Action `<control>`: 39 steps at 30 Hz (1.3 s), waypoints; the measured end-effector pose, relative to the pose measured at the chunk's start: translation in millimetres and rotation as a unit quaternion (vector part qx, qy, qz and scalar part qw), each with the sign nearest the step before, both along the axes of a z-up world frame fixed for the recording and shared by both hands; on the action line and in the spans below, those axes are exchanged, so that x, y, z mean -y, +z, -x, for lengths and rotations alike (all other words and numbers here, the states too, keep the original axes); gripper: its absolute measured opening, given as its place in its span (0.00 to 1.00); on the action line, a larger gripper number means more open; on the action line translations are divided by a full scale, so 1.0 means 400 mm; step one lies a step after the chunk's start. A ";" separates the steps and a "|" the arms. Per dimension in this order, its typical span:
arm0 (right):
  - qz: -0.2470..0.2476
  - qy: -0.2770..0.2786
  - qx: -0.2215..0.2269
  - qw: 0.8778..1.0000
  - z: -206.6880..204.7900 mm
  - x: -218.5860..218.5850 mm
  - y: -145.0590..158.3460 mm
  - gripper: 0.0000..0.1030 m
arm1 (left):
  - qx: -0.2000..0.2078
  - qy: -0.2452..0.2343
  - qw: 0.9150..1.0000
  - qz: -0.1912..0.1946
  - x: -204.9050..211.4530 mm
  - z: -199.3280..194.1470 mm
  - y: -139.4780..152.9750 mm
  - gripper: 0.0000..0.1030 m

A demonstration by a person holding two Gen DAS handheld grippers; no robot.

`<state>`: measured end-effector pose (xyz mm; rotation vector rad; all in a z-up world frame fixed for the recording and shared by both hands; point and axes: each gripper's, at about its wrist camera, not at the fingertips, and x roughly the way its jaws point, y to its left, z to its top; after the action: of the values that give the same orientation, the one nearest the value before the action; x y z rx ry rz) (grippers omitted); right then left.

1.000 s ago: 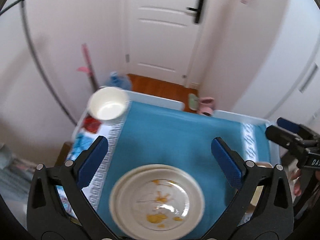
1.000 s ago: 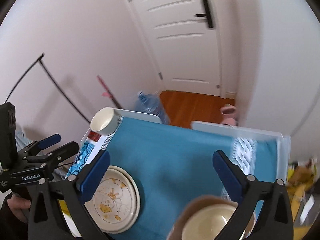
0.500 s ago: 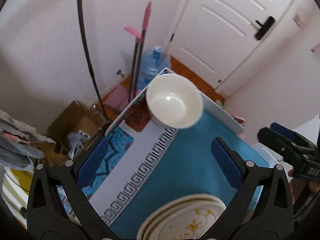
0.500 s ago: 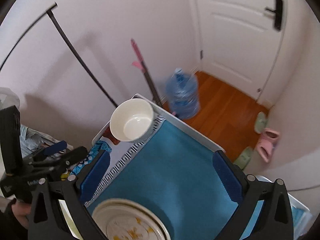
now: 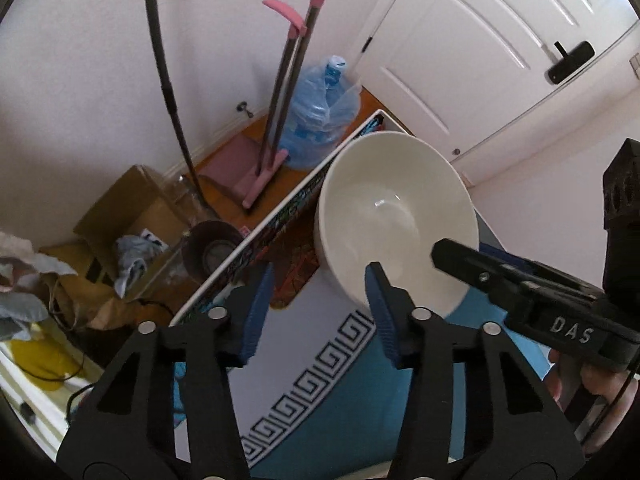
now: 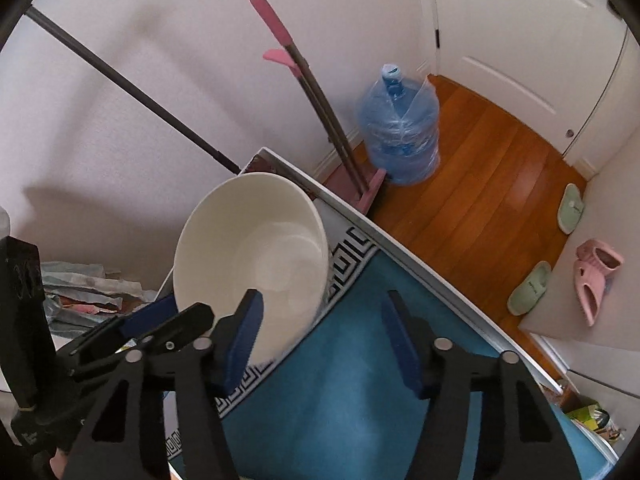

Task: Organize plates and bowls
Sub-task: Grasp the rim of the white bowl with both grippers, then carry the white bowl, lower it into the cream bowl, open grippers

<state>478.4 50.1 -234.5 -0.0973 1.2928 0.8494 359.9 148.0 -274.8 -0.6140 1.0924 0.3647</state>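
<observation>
A white bowl (image 5: 396, 220) stands at the far left corner of the table on the blue cloth (image 5: 352, 412); it also shows in the right wrist view (image 6: 252, 256). My left gripper (image 5: 316, 312) is open, its jaws partly closed, with its right finger at the bowl's near rim. My right gripper (image 6: 320, 332) is open, its left finger just inside the bowl's near rim. Neither holds anything. The plates are out of view.
The table's white edge (image 6: 400, 248) runs diagonally beside the bowl. Beyond it on the floor are a blue water jug (image 6: 400, 136), a pink mop (image 5: 288, 92), a cardboard box (image 5: 128, 208) and slippers (image 6: 592, 276). A white door (image 5: 480, 52) is behind.
Both grippers moved in close to the white bowl at the table corner and their jaws narrowed. The plates dropped out of view below.
</observation>
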 end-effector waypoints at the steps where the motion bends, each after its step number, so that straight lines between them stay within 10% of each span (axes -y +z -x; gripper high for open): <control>1: -0.001 0.002 -0.002 1.000 -0.005 -0.009 -0.007 0.49 | 0.000 0.000 1.000 0.001 -0.002 -0.006 -0.005 0.37; 10: 0.002 -0.002 -0.004 1.000 -0.017 -0.026 -0.027 0.16 | 0.010 -0.016 1.000 0.003 -0.004 -0.031 -0.015 0.18; 26: -0.034 -0.040 0.027 0.998 0.040 0.062 0.076 0.15 | 0.045 -0.064 0.995 -0.057 0.086 -0.001 0.131 0.18; 39: -0.062 -0.173 0.082 0.980 0.226 0.417 0.278 0.15 | 0.105 -0.184 0.976 -0.050 0.389 0.098 0.332 0.18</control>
<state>387.9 -116.6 -123.3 0.1515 1.0595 0.6066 320.7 -7.5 -141.9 -0.3406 0.9539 0.0317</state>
